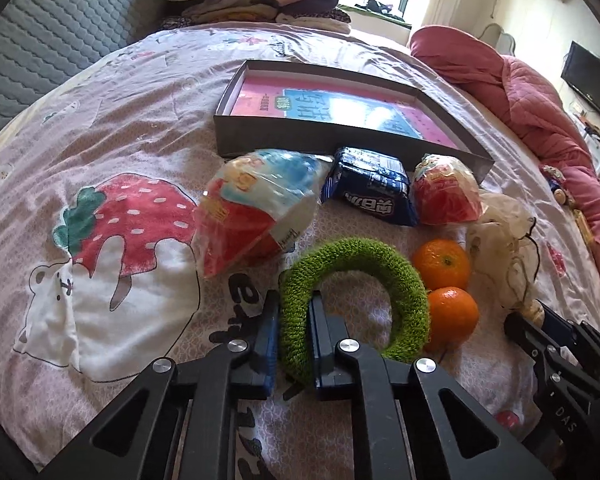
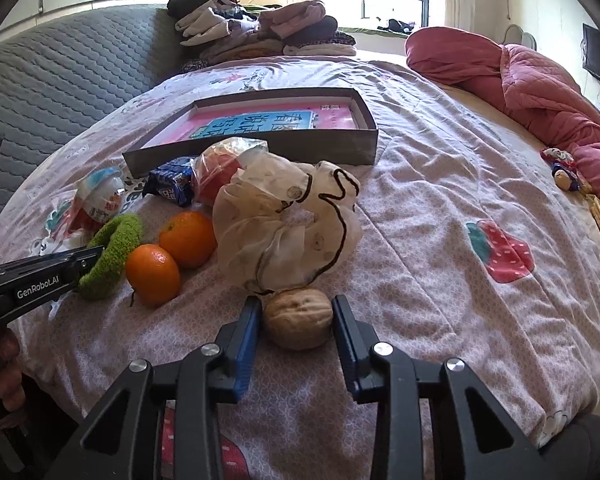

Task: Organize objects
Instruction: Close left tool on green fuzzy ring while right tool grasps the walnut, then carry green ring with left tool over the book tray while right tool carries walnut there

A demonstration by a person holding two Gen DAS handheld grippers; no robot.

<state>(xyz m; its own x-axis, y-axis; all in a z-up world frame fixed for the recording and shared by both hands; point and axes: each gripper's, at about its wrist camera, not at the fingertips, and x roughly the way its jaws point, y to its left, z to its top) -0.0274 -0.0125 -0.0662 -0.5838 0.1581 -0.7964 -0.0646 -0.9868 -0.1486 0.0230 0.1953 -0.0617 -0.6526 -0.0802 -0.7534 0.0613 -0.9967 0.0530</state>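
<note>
2 oranges [image 1: 442, 264], 1 walnut [image 2: 298, 323] btwn wide right gripper [image 2: 296, 320]; left gripper [image 1: 294, 320] pinching green ring [image 1: 356, 300].

Both cams sit low and close over the bed [image 1: 112, 128], looking forward along their own gripper fingers toward the box [image 1: 340, 136] and the window at the top of the frame. Left wrist view has the left gripper [image 1: 294, 308] bottom centre and the right gripper [image 1: 540, 320] at lower right. Right wrist view shows the same box [image 2: 260, 152] and oranges [image 2: 152, 274] left of centre, left gripper [image 2: 80, 260] at its left edge.
</note>
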